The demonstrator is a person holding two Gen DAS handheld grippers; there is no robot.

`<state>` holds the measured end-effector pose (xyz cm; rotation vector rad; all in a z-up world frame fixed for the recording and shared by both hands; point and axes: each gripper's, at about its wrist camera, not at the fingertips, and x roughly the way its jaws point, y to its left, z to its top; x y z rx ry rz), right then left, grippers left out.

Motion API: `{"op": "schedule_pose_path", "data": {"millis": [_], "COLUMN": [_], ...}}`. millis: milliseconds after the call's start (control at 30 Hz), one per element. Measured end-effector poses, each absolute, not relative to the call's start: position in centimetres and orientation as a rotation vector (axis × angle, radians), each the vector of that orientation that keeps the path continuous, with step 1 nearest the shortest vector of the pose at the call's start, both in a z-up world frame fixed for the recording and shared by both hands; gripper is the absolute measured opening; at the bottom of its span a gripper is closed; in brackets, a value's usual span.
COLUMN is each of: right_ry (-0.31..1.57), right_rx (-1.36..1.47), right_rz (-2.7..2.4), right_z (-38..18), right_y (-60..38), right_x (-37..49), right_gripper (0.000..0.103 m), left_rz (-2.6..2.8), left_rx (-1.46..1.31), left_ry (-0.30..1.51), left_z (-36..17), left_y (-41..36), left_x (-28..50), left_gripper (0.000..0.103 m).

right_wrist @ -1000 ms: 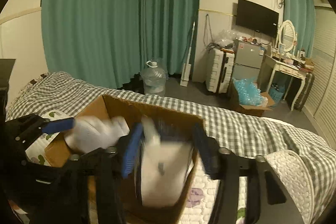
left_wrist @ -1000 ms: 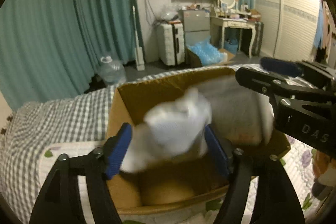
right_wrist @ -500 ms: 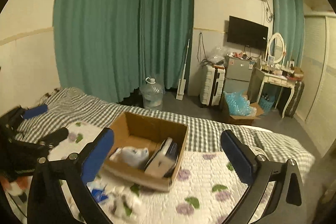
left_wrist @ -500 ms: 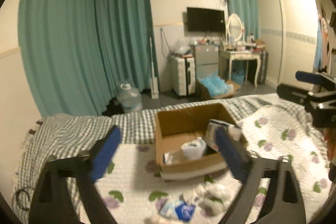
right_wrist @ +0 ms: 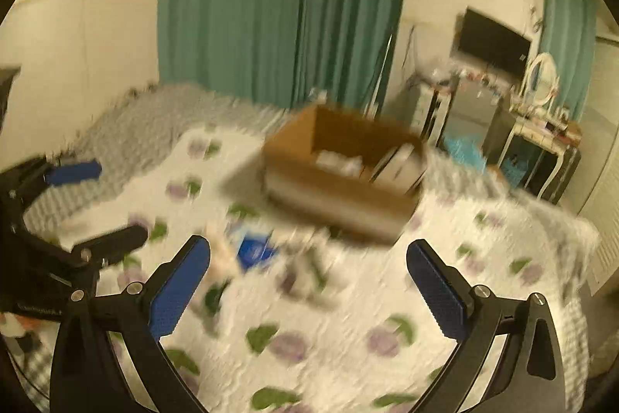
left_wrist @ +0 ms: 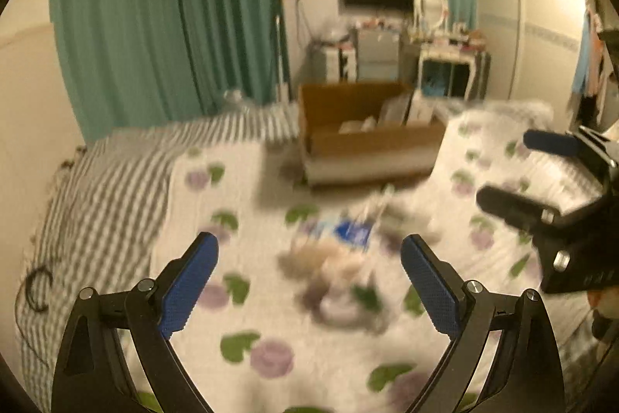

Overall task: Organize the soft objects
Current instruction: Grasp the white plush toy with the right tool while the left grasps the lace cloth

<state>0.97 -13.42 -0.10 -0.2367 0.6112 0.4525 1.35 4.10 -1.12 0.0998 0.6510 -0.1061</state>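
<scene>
A brown cardboard box [left_wrist: 371, 138] [right_wrist: 340, 192] stands on the flowered bedspread and holds white soft items [left_wrist: 358, 124] [right_wrist: 338, 159]. A blurred pile of small soft things, among them a blue-and-white pack [left_wrist: 350, 231] [right_wrist: 255, 248], lies on the bed in front of the box. My left gripper [left_wrist: 309, 269] is open and empty, above the near part of the pile. My right gripper [right_wrist: 309, 275] is open and empty, above the bedspread right of the pile. Each gripper shows in the other's view: the right [left_wrist: 541, 177], the left [right_wrist: 89, 204].
The bed has a flowered quilt [left_wrist: 271, 316] over a grey checked sheet [left_wrist: 108, 180]. Green curtains [left_wrist: 174, 18], a suitcase, a cabinet, a dressing table [left_wrist: 448, 64] and a wall TV stand beyond the bed. Both views are motion-blurred.
Both grippers let go of white soft items into the box, opened, and pulled back toward me. They now tilt down over the pile on the bedspread.
</scene>
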Motion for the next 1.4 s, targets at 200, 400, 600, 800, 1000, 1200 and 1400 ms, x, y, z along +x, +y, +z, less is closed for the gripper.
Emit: {"op": "schedule_pose_path", "data": {"millis": [200, 400, 600, 800, 1000, 1200, 1400], "right_ry": [0.749, 0.857, 0.858, 0.886, 0.847, 0.8, 0.737], "right_rx": [-0.277, -0.205, -0.182, -0.185, -0.201, -0.17, -0.147], "right_rz": [0.485, 0.55, 0.602, 0.681, 0.686, 0.636, 0.594], "right_z": [-8.6, -12.7, -13.3, -13.8, -11.6, -8.9, -6.1], "right_y": [-10.5, -8.5, -6.8, -5.5, -7.5, -10.9, -13.9], "right_x": [1.2, 3.2, 3.8, 3.7, 2.3, 2.8, 5.5], "right_gripper": [0.102, 0.102, 0.097, 0.053, 0.035, 0.034, 0.034], "left_rz": [-0.051, -0.026, -0.01, 0.004, 0.015, -0.03, -0.06], "left_rx": [0.106, 0.095, 0.084, 0.064, 0.068, 0.025, 0.035], "left_ry": [0.734, 0.791, 0.774, 0.781, 0.749, 0.75, 0.784], "left_z": [-5.4, -7.3, -7.2, -7.1, -5.8, -4.8, -5.9], "left_y": [6.6, 7.7, 8.3, 8.7, 7.6, 5.8, 3.8], "left_x": [1.2, 1.8, 1.7, 1.8, 1.2, 1.6, 4.0], "left_gripper": [0.097, 0.097, 0.097, 0.097, 0.097, 0.097, 0.097]}}
